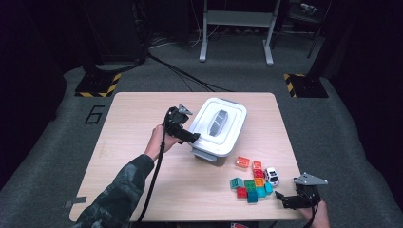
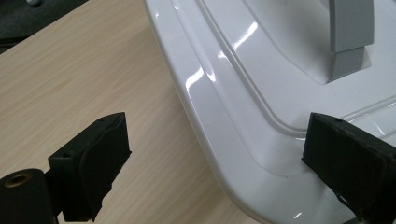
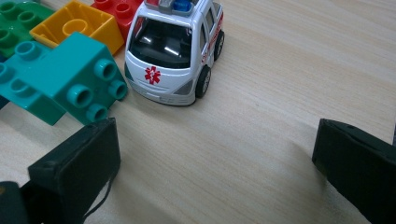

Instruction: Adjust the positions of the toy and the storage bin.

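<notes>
A white lidded box with a grey handle stands mid-table. My left gripper is at the box's left front corner, jaws open, one on each side of the lid's edge; no pad presses on it. Toy bricks of several colours lie front right, with a white toy ambulance beside them. My right gripper hovers near the table's front right edge, open, with bare wood between its jaws. The ambulance and a teal brick lie just ahead of it.
An orange brick lies apart, just in front of the box. The wooden table has bare room at its left and back. Beyond it are cables on grey carpet, a metal stand and hazard-striped feet.
</notes>
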`<state>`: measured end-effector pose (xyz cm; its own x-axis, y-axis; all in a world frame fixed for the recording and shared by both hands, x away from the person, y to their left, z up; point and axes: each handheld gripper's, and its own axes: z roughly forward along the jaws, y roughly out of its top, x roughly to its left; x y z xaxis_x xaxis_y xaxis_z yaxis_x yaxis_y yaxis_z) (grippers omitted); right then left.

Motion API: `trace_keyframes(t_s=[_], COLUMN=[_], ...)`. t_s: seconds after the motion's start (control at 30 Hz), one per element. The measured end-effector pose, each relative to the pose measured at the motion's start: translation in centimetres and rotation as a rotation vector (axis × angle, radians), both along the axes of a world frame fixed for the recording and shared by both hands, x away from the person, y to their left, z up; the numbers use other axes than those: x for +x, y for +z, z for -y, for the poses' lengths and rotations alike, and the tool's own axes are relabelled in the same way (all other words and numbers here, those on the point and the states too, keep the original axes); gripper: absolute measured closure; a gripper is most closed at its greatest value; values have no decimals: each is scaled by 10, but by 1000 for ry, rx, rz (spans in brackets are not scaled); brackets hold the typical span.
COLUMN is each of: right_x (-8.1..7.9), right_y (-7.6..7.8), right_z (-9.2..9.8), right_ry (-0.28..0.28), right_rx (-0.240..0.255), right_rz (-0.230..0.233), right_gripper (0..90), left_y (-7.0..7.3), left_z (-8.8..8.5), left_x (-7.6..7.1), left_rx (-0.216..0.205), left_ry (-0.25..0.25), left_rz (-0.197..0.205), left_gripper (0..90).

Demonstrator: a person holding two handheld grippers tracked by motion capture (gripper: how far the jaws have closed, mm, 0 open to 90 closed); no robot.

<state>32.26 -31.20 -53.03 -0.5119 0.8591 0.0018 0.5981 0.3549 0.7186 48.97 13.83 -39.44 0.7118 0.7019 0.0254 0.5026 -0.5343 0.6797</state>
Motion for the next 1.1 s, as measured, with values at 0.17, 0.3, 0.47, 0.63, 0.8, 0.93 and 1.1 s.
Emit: trace_keyframes(t_s=[0.17,0.3,0.47,0.63,0.8,0.93,1.1], right_x=[0,0,0,0,0,0,0], right_y=[0,0,0,0,0,0,0], right_z=[0,0,0,0,0,1,1], right_ry=[2,2,2,1,0,2,1], right_rx=[1,2,2,3,5,8,8], right_rz=[0,0,0,0,2,2,3], right_gripper=[5,7,7,8,11,14,16], left_y=[3,8,17,23,25,21,17], left_z=[2,11,29,54,80,93,95], left_x=[-1,-4,-4,-3,-1,1,1], left_rx=[17,-1,-3,1,23,35,13], left_ry=[-6,-1,-8,-24,-40,-31,-54], left_rz=[12,36,78,119,150,165,144], left_gripper=[67,56,45,46,93,293,505])
